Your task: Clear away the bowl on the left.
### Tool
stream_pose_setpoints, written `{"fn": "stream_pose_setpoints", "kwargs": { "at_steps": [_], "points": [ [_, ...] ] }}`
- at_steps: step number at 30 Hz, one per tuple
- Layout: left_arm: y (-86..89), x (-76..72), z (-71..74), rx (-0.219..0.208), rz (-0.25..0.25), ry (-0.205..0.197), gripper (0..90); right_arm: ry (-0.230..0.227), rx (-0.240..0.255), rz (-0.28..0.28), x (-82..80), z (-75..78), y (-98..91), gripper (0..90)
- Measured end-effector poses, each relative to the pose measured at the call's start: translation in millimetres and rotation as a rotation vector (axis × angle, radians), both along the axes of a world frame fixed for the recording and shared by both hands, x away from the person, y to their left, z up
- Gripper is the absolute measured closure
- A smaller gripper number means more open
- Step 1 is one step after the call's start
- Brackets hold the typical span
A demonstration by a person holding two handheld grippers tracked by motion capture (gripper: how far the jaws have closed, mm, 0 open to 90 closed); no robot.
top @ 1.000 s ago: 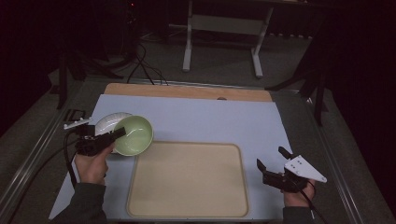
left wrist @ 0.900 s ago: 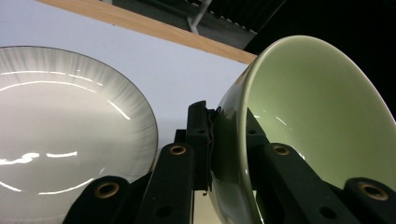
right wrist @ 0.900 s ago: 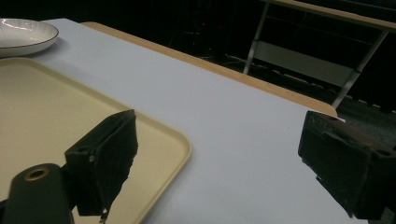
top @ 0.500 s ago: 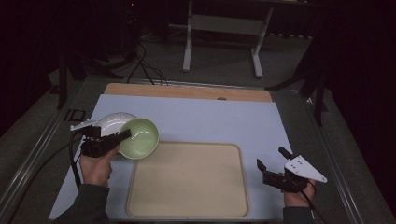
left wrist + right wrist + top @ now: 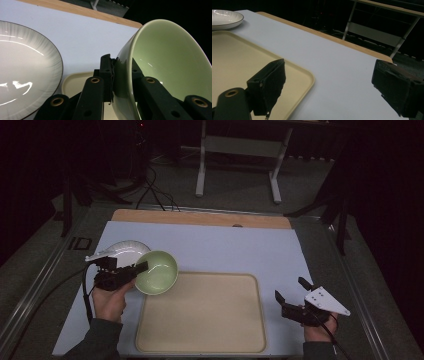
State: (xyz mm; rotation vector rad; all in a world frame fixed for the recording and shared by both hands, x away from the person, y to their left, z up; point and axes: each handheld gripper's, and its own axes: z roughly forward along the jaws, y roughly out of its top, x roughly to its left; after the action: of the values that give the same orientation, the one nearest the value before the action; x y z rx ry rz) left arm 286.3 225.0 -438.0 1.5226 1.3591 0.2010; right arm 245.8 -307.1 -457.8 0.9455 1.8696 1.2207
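The left gripper (image 5: 131, 271) has carried the green bowl (image 5: 158, 272) off the white plate (image 5: 120, 252) toward the tray (image 5: 200, 340), fingers clamped on its rim; right gripper (image 5: 292, 301) waits open.

- The left gripper (image 5: 141, 267) points right from the left hand (image 5: 109, 301), jaws clamped tight.
- The right gripper (image 5: 288, 289) rests low in the right hand (image 5: 318, 327), jaws spread wide.
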Motion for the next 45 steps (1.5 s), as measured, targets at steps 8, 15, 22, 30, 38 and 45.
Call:
{"fn": "stream_pose_setpoints", "kwargs": {
  "at_steps": [8,15,22,30,38,45],
  "points": [
    [-8.2,-0.5,-0.5,0.004,-0.024,0.003,81.1,-0.001,-0.001,0.001,0.0,0.0,0.0,11.6],
    [-15.3,-0.4,-2.1,0.017,-0.047,0.007,81.1,-0.002,-0.001,0.001,-0.1,0.1,0.0,11.6],
    [-22.2,-0.2,-3.6,0.025,-0.063,0.008,81.1,-0.002,-0.001,0.001,0.0,0.0,0.0,11.6],
    [-29.4,-0.3,-5.0,0.033,-0.084,0.012,81.1,-0.002,-0.002,0.002,0.1,0.0,0.1,11.6],
    [-35.8,-0.3,-6.9,0.042,-0.101,0.016,81.1,-0.002,-0.003,0.002,0.1,0.0,0.2,11.6],
    [-40.9,-0.6,-8.1,0.049,-0.114,0.018,81.1,-0.002,-0.002,0.002,-0.1,0.0,0.2,11.6]
  ]
}}
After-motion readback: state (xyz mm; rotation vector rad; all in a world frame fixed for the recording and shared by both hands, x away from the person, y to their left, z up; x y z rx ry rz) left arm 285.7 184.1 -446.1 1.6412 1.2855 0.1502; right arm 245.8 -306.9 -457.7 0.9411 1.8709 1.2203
